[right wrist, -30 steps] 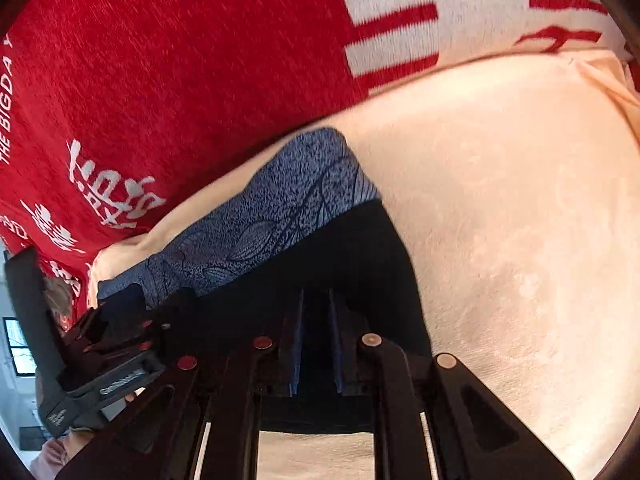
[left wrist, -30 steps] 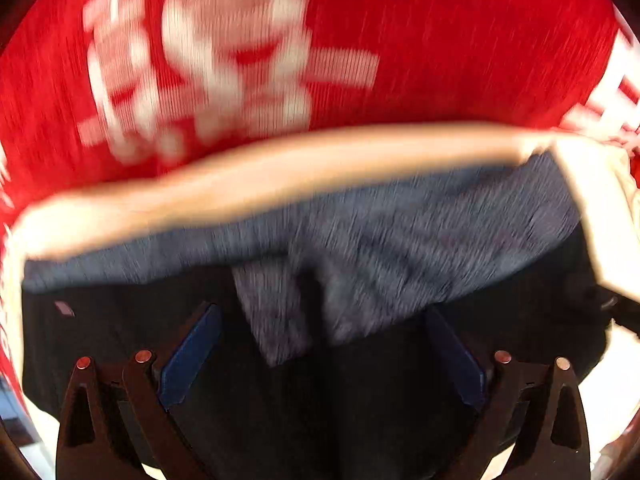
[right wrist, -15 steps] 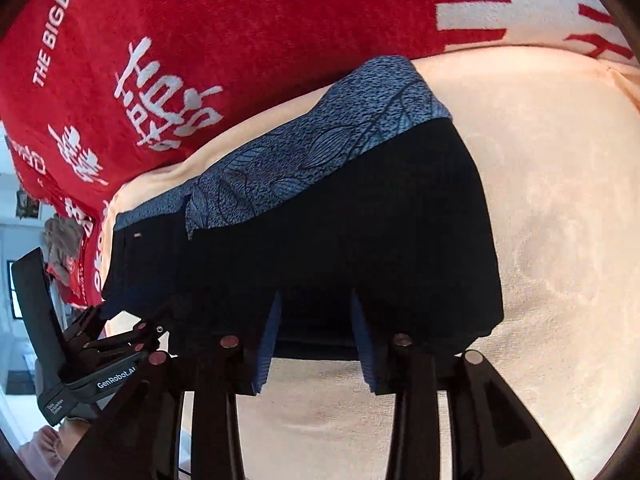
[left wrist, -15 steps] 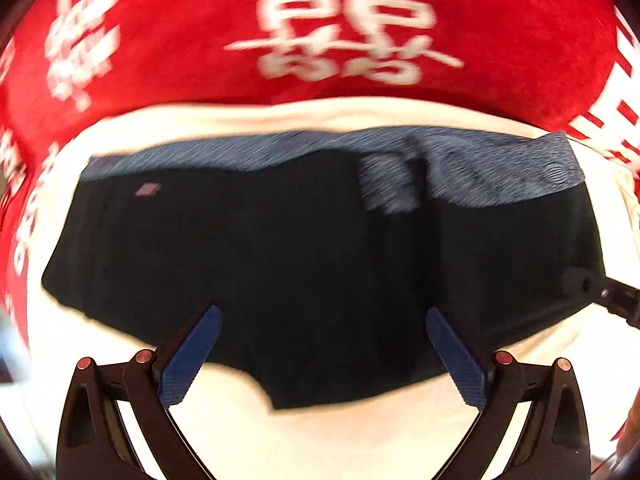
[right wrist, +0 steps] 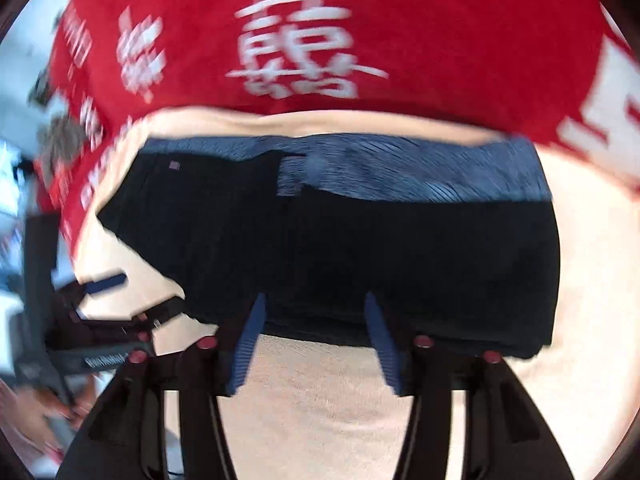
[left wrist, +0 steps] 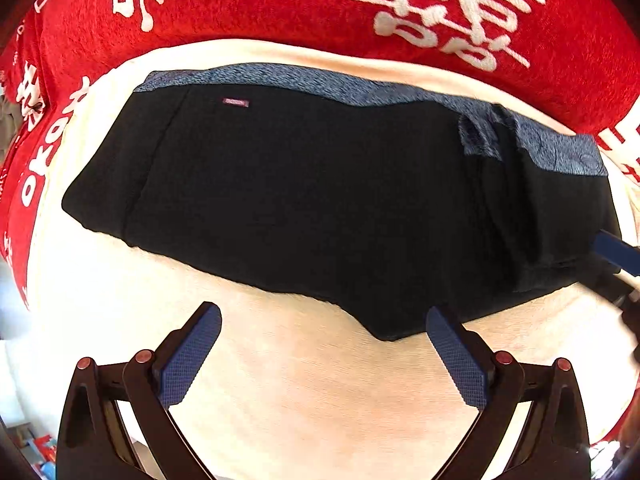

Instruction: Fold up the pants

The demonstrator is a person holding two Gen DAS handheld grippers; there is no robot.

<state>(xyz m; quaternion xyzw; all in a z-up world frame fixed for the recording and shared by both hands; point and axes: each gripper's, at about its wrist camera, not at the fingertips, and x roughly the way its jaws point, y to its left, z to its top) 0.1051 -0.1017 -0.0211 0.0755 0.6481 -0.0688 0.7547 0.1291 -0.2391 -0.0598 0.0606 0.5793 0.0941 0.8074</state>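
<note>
In the left wrist view, the left tool stands spread wide with nothing between its fingers, over the bare cream cloth. Just beyond its tips lies the pants, folded into a black bundle, flat on that cloth. This sharp view alone shows a small pink label near the far left of the bundle and a crumpled fold at its far right. The blue patterned waistband runs along the far edge. At the right rim a blue finger of the right tool touches or overlaps the pants' end; which, I cannot tell. Farthest off lies a red blanket with white characters.

The blurred right wrist view shows the right tool opening, its fingers straddling the near edge of the pants without pressing it. To its left the left tool appears from outside, over cream cloth.
</note>
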